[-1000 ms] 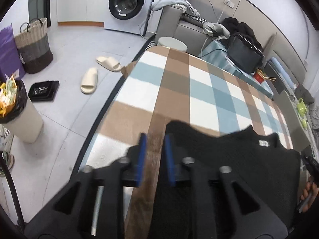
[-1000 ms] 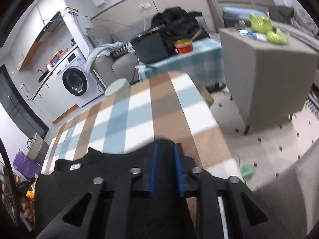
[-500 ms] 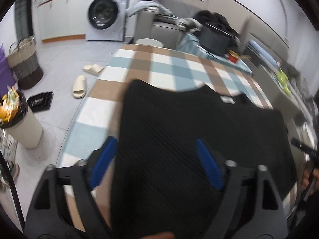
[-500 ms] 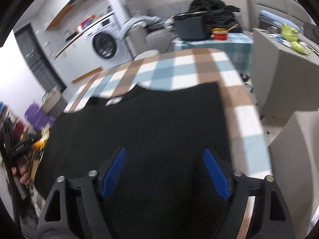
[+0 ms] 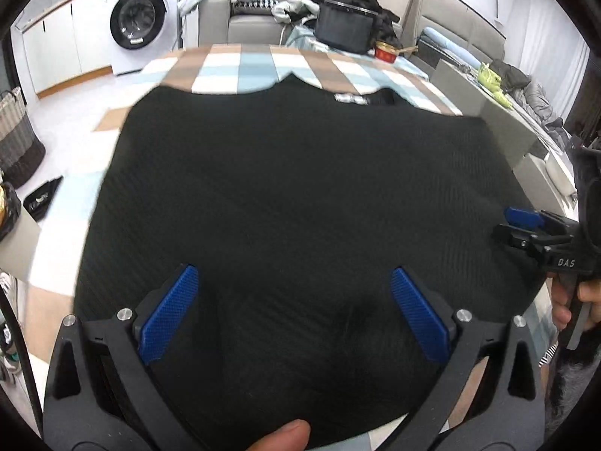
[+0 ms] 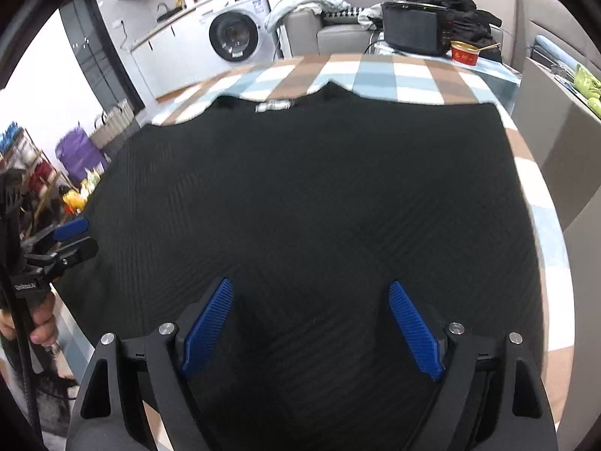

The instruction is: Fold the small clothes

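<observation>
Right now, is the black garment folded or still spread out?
Spread out. The black garment lies flat on the checked tablecloth, neckline and label exposed at the far edge, no layer visibly turned over.

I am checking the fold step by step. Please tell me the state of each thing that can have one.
Black top: spread flat on the checked cloth, neck label at the far edge, not yet folded.
Left tongs: open, just opened, above the top.
Right tongs: open, just opened, above the top.
Washing machine: door shut.
</observation>
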A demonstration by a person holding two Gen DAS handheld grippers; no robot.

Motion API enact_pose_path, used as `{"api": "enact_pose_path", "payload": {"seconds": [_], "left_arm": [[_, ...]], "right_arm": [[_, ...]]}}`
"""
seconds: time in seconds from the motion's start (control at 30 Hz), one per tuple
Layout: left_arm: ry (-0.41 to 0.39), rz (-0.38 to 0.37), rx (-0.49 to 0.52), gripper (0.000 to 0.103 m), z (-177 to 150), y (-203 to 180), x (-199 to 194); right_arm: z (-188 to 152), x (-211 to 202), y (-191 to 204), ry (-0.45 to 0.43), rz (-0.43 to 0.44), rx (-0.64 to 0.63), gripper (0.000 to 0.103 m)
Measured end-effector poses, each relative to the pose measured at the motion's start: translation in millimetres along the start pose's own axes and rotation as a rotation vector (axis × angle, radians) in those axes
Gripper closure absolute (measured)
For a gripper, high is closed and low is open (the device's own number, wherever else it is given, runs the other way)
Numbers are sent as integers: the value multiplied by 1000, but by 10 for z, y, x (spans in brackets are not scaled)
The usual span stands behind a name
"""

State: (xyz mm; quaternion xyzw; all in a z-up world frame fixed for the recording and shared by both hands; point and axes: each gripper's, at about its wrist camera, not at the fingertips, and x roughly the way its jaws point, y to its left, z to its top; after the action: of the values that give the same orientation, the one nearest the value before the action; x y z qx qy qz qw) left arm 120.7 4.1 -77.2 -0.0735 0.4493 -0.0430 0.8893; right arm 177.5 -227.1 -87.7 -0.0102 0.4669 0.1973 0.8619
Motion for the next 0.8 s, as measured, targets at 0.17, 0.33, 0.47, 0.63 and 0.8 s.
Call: {"api": "enact_pose_path", "payload": {"seconds": [0.17,0.33,0.47,0.63,0.8], "left_arm": [[15,26,36,1,-189,-37,51],[24,32,38,1,-253,-63,18],[22,58,54,1,-271,-84,15],[24,82,52,1,-312,-101,-21],[32,94,9,1,-246,-85,0]], "right_arm": [[-165,-50,95,8,-53,-63,12],[-241,-73,151,1,-94,-65,8],[-241,-72,158,2,-111,-55,6],[-221,-70,159,18,-122,-23,5],[-248,-88,209,12,-102,-21,5]]}}
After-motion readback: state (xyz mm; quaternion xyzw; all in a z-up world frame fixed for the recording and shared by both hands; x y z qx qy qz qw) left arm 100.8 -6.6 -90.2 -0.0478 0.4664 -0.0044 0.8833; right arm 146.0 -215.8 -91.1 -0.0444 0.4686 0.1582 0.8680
